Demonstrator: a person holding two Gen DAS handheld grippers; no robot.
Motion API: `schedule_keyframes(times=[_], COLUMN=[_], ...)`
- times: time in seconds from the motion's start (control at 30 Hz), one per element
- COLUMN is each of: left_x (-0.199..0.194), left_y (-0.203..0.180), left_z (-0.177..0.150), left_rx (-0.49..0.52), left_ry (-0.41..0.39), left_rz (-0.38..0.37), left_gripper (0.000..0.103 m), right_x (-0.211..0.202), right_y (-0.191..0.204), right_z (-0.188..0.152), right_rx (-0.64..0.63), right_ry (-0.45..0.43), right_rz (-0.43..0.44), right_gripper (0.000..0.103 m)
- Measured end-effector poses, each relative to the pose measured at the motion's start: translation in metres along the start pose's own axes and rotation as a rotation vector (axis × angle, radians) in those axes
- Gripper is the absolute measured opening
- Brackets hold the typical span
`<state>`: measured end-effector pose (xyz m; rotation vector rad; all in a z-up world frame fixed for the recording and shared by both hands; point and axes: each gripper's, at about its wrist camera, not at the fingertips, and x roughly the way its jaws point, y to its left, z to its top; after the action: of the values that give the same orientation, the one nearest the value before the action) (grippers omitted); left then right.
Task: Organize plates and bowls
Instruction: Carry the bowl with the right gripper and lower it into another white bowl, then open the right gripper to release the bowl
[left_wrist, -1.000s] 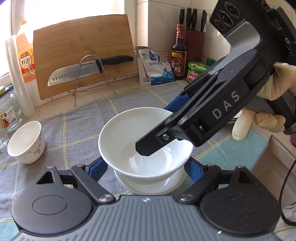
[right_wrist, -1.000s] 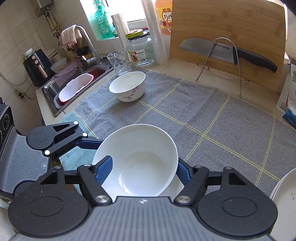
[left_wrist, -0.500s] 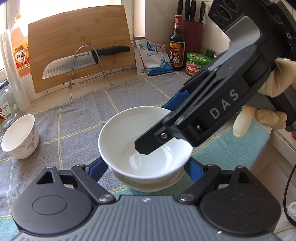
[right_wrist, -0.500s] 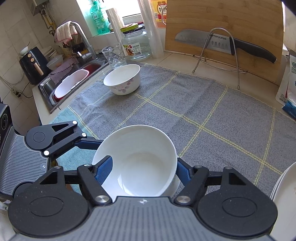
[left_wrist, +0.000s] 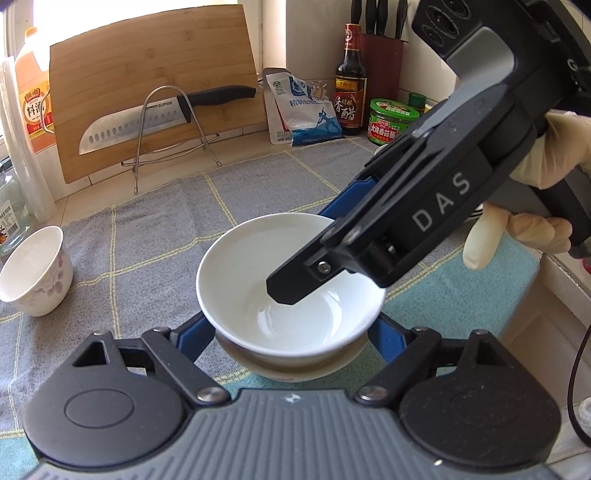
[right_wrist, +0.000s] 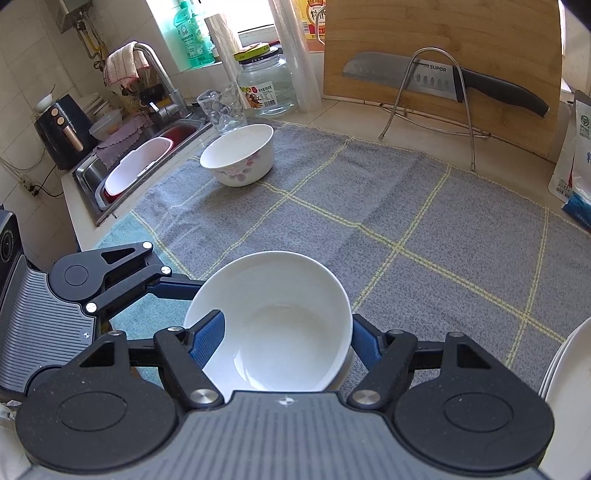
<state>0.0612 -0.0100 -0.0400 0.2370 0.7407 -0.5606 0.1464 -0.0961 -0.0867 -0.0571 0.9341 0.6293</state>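
A plain white bowl (left_wrist: 255, 266) is nested in a second white bowl (left_wrist: 288, 371) on the grey checked cloth (left_wrist: 155, 229). My left gripper (left_wrist: 291, 332) is open, with its blue fingers either side of the stack. My right gripper (right_wrist: 280, 332) grips the top bowl (right_wrist: 273, 295) by its rim, one finger inside it, one outside. In the left wrist view the right gripper's body (left_wrist: 424, 221) reaches over the bowl. A flowered white bowl (right_wrist: 238, 155) stands at the cloth's far left, also seen in the left wrist view (left_wrist: 35, 273).
A cutting board (left_wrist: 155, 96) and a knife on a wire rack (left_wrist: 166, 118) stand at the back. Bottles and jars (left_wrist: 351, 92) stand at the back right. A sink (right_wrist: 140, 162), a glass (right_wrist: 221, 107) and a jar (right_wrist: 266, 85) are left. White plates' edge (right_wrist: 569, 387) is right.
The top bowl has come down into the lower bowl, so the gap between them has closed. Both grippers have stayed around the stack.
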Motion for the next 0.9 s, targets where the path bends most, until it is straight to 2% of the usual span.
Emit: schedule_keyframes(times=[0.33, 0.47, 0.9], left_x=[0.004, 0.004, -0.017], left_y=[-0.003, 0.001, 0.010], left_z=[-0.001, -0.001, -0.008], left_rx=[0.029, 0.013, 0.002], left_ry=[0.006, 0.008, -0.015], left_rz=[-0.004, -0.020, -0.024], left_gripper=[0.097, 0.099, 0.099], right_x=[0.003, -0.001, -0.004], right_y=[-0.002, -0.002, 0.009], right_z=[-0.001, 0.000, 0.006], right_rx=[0.002, 0.009, -0.037], right_ry=[0.006, -0.016, -0.033], right_rz=[0.001, 0.010, -0.025], right_gripper=[0.079, 0.091, 0.099])
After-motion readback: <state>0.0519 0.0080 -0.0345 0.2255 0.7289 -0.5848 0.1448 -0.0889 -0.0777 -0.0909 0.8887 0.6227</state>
